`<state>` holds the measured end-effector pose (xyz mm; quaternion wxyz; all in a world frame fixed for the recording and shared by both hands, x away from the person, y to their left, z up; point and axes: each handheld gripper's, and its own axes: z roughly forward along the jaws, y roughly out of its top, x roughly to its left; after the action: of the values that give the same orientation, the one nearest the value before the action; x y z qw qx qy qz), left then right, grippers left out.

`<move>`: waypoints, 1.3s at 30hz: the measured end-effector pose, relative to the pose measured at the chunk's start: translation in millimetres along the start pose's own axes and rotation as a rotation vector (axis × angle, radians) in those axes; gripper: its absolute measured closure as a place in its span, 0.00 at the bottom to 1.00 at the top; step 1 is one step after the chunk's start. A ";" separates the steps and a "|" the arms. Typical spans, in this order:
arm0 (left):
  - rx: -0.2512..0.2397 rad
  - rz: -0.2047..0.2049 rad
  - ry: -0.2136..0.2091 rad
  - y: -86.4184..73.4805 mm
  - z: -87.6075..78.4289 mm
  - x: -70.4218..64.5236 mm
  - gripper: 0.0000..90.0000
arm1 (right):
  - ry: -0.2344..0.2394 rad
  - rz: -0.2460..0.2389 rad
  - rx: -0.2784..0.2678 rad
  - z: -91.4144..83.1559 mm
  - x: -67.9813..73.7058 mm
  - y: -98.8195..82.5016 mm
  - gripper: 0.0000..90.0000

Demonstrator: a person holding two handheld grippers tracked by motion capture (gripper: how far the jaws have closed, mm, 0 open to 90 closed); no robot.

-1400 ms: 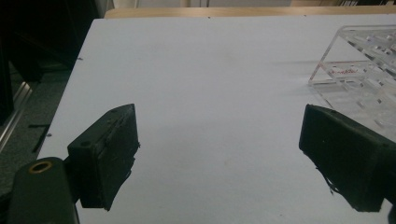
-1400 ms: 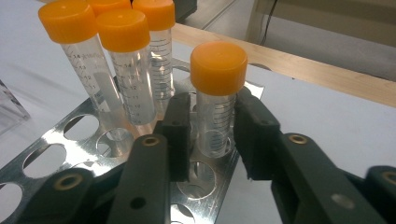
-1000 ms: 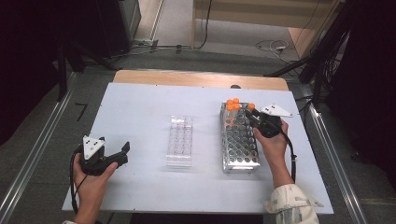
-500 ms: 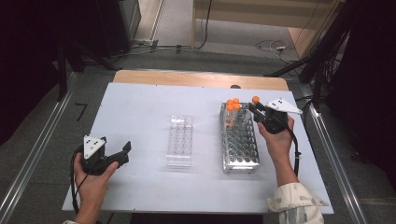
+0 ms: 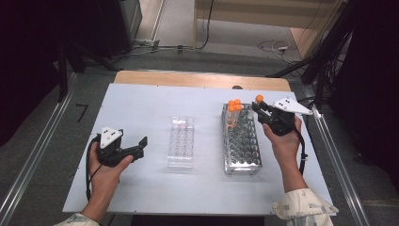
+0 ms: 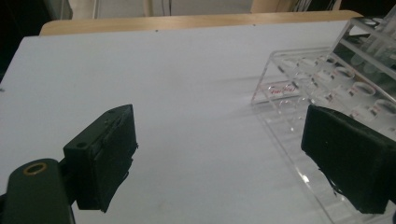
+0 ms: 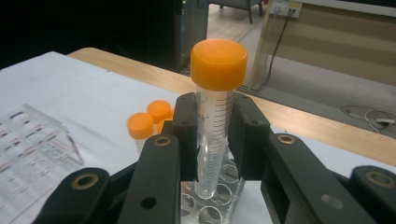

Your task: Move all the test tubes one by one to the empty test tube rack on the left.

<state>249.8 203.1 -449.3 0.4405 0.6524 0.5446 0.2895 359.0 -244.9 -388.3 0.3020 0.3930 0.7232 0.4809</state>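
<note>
Right gripper (image 7: 212,135) fingers clamp the orange-capped clear plastic tube (image 7: 215,116); left gripper (image 6: 224,163) fingers gape empty. Keep the tube upright, carry it toward nine o'clock to the clear acrylic rack (image 5: 181,141).

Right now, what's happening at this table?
A person is working with test tubes. The right hand-held gripper is shut on an orange-capped tube, held upright above the metal rack with its tip clear of the holes. A few more orange-capped tubes stand at the rack's far end. The left hand-held gripper is open and holds nothing, near the clear plastic rack in the middle of the table.
</note>
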 end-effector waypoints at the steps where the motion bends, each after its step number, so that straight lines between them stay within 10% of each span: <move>1: -0.002 0.010 -0.001 3.9 1.4 -2.5 0.12 | 0.003 0.000 -0.001 -1.2 1.4 0.6 0.79; 24: -0.093 -0.026 -0.090 59.9 54.9 -44.9 0.18 | 0.212 -0.062 0.021 9.8 74.3 -2.3 0.79; 39: -0.086 0.049 -0.232 72.5 76.0 -90.8 0.20 | 0.261 -0.072 0.074 33.8 98.1 -8.0 0.80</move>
<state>326.2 94.3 -409.3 0.5210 0.6750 0.4609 0.2459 334.4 -146.9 -413.6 0.2080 0.3117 0.7873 0.4896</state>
